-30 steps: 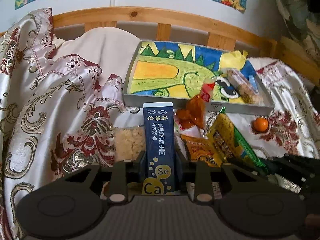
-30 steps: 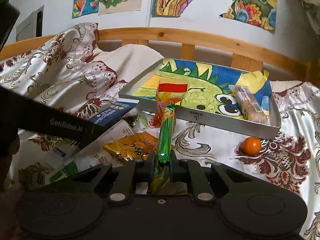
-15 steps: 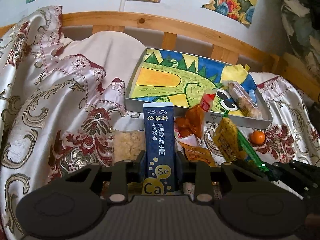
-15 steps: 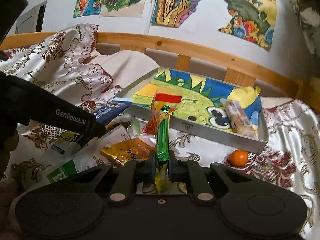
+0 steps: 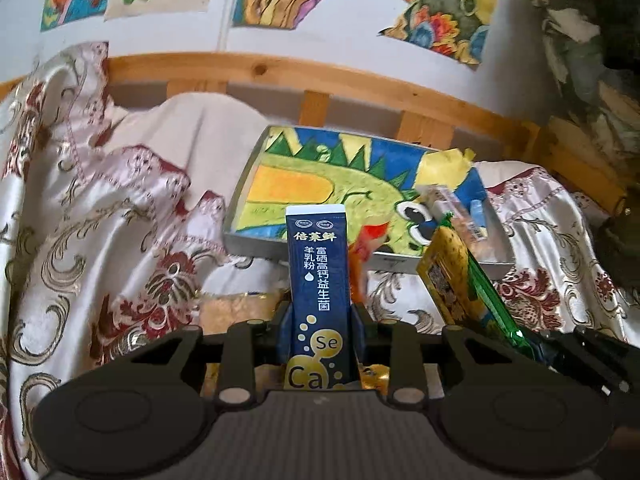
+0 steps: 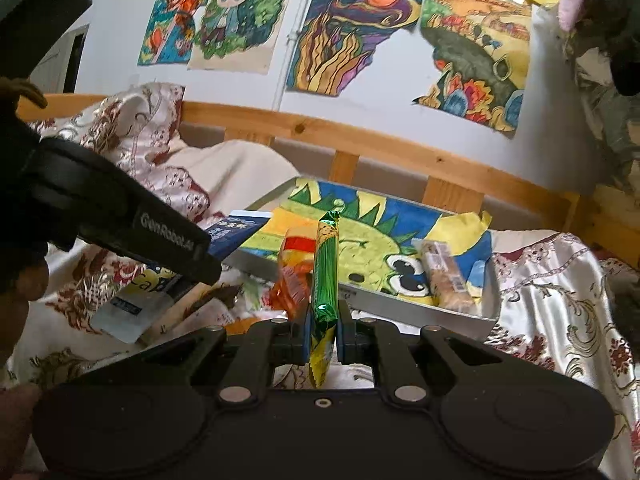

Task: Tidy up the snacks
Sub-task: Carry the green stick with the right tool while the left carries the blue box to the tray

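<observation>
My left gripper (image 5: 320, 332) clamps the blue carton (image 5: 318, 280) low: stiff, light, upright. My right gripper (image 6: 323, 330) pinches the green packet (image 6: 325, 272), soft, crinkly, slippery. Tray (image 6: 400, 305) just ahead.

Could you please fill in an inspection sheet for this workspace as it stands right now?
Surface: a bed covered by a patterned satin cloth, rumpled at left.
Job's things: grey tray lined with a dinosaur drawing holds a wrapped snack bar; blue carton and green-and-yellow packet are held above the bed.
Clutter: orange packet and other wrappers lie loose in front of the tray.
Grippers: left tool shut on the blue carton; right tool shut on the green-and-yellow packet.
Cables: nothing seen.
Surroundings: wooden bed rail, wall with children's drawings.
</observation>
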